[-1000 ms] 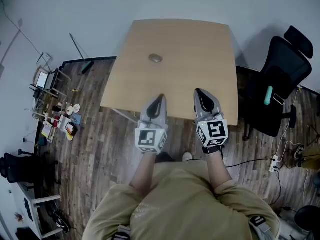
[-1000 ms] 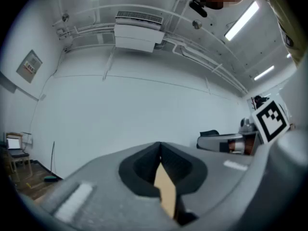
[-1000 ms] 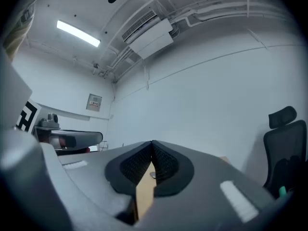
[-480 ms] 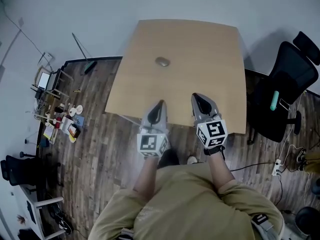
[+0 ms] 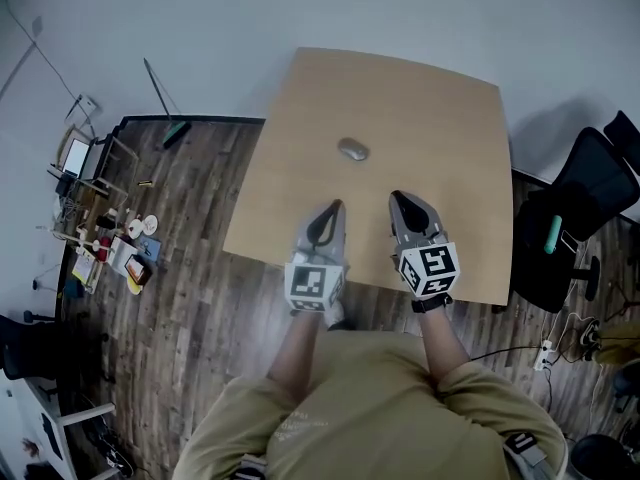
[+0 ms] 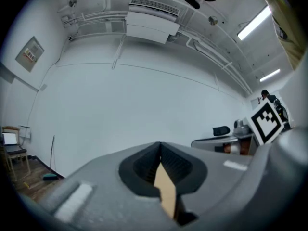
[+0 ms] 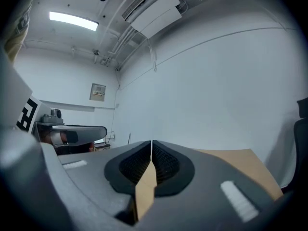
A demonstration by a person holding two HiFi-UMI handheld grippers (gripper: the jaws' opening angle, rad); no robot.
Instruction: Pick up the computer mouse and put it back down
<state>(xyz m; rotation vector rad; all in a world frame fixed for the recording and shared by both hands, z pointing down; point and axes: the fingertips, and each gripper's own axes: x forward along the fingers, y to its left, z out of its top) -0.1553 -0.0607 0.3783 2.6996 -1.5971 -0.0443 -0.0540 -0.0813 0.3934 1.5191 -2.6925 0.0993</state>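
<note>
Plainly, with the mouse [image 5: 352,149] lying untouched on the table [image 5: 450,108] ahead of the closed, empty left gripper [image 5: 335,206] and the right gripper [image 5: 397,197], barely starting to open on nothing, reaching in before the jaws spread could shove it away.

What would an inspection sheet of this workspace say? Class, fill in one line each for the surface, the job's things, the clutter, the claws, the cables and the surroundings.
Surface: wooden table, bare apart from one thing.
Job's things: computer mouse lies on the table, ahead of both claws, untouched.
Clutter: small items scattered on the floor at the left; nothing seen on the table.
Grippers: left claw shut, empty; right claw shut, empty; both over the table's near edge.
Cables: power strip with leads on the floor at the right.
Surroundings: black office chair right of the table; wood-plank floor; pale wall behind.
</note>
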